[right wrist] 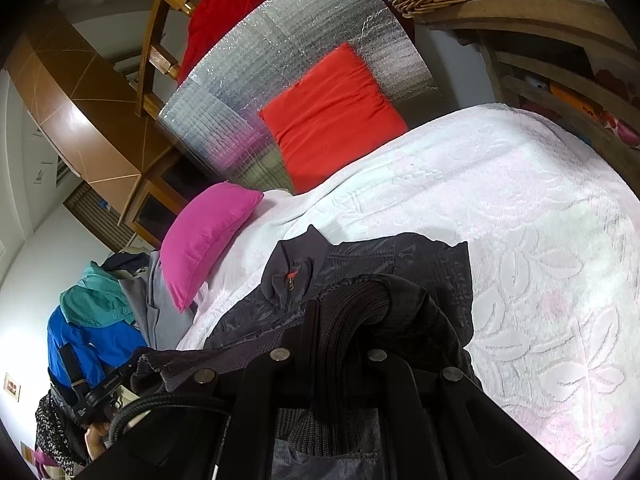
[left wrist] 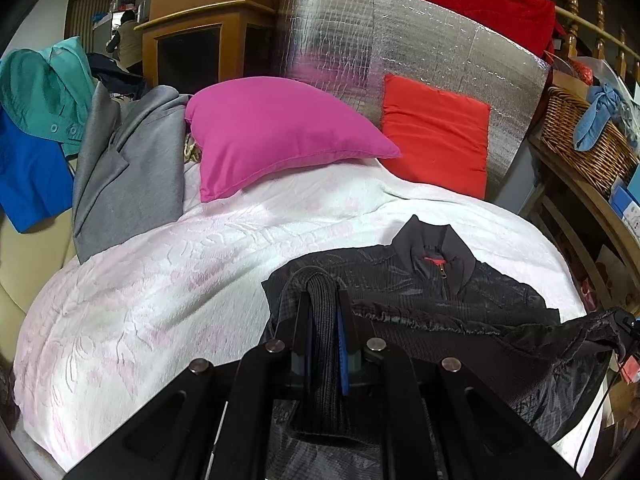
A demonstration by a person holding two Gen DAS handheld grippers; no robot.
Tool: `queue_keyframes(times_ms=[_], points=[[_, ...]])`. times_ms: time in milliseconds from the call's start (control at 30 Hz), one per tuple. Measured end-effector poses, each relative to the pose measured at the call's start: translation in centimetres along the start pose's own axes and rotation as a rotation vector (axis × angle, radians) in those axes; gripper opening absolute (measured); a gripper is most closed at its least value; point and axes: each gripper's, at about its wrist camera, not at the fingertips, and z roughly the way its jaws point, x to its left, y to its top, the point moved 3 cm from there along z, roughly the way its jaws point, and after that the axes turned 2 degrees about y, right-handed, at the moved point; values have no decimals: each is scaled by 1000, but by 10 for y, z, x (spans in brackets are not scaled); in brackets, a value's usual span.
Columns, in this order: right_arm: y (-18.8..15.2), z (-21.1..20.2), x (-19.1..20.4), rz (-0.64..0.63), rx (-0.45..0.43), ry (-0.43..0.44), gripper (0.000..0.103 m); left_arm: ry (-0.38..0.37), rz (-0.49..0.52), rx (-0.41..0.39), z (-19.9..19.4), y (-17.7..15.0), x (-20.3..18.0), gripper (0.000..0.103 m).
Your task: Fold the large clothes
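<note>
A dark grey jacket (left wrist: 460, 292) with a stand-up collar and a red zip pull lies on the white bedspread (left wrist: 160, 280). My left gripper (left wrist: 324, 304) is shut on its ribbed hem, held above the bed. In the right wrist view the same jacket (right wrist: 400, 264) lies collar away from me on the bedspread (right wrist: 540, 220), and my right gripper (right wrist: 344, 312) is shut on another part of the ribbed hem, lifted over the jacket's body. The right gripper's tip (left wrist: 624, 328) shows at the far right of the left view, with jacket fabric stretched to it.
A magenta pillow (left wrist: 272, 132) and a red cushion (left wrist: 436, 136) lean at the bed's head against a silver foil panel (left wrist: 400, 40). Grey, teal and blue clothes (left wrist: 120, 160) pile at the left. A wicker basket (left wrist: 580, 136) stands on wooden shelves at the right.
</note>
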Motion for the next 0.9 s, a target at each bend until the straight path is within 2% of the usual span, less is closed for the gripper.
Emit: queue_keyframes(times_ms=[233,500,900], points=[[13,-3,7,-7,-14,12,8,-6,15,-14,0,13,-1,11],[40,7,15,-10,-25,16,8,-8,28,-23,10,42,-7,11],[88,73,10,-9,26,-33,8,32,27,44,65,65,-14,11]])
